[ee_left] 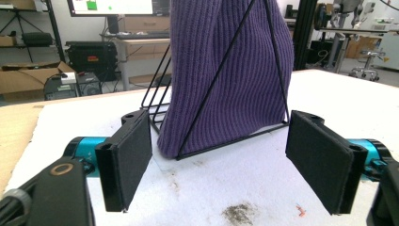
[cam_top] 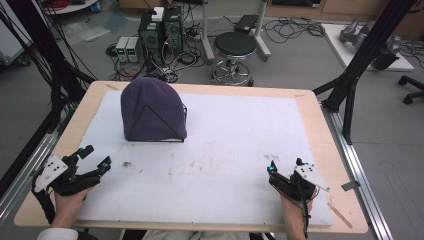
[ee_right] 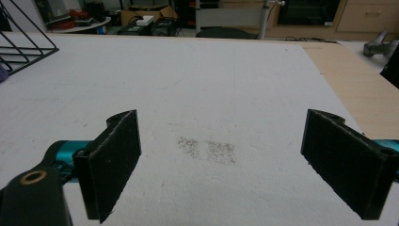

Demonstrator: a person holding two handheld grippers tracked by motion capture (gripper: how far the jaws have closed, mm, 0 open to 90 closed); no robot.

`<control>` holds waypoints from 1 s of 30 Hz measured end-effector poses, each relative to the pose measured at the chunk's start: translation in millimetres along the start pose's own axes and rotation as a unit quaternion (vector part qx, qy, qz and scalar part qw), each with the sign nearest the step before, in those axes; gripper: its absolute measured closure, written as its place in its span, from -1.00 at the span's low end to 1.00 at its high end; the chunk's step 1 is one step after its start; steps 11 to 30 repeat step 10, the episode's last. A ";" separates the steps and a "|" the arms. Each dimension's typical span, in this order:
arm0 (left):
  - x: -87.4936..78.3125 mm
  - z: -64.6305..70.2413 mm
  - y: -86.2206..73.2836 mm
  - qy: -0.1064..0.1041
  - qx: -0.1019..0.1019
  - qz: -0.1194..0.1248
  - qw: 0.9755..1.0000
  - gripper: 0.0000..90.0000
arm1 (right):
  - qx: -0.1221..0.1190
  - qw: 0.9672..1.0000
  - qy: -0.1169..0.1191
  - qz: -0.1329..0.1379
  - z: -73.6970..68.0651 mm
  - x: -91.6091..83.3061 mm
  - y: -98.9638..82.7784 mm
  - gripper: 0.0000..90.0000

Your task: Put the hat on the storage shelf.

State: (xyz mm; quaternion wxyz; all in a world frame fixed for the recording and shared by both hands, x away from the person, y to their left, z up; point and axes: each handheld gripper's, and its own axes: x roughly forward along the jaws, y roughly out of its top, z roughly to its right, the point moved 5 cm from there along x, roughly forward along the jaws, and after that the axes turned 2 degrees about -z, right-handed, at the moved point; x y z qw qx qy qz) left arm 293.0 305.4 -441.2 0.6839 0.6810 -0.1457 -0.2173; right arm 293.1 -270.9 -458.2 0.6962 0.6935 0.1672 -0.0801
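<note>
A purple knit beanie (cam_top: 151,109) is draped over a black wire rack (cam_top: 184,114) at the back left of the white foam mat (cam_top: 225,135). In the left gripper view the beanie (ee_left: 226,70) hangs on the rack's triangular frame (ee_left: 221,75) straight ahead of my jaws. My left gripper (cam_top: 97,159) rests open at the mat's near left corner, well short of the beanie, with nothing between its pads (ee_left: 129,157). At the near right, my right gripper (cam_top: 286,165) is also open and empty, its pads (ee_right: 113,157) wide apart over bare mat.
The mat lies on a wooden table (cam_top: 325,125) with bare wood at the right and left edges. Dark smudges (ee_right: 207,149) mark the mat ahead of the right gripper. A corner of the rack (ee_right: 23,49) shows at far left. A stool (cam_top: 234,50) and computers (cam_top: 160,30) stand behind the table.
</note>
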 end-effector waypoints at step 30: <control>5.6 10.2 -1.9 -0.007 0.046 -0.025 0.999 -0.54 | -0.003 1.000 -0.001 0.002 -0.1 -2.0 0.5 -0.74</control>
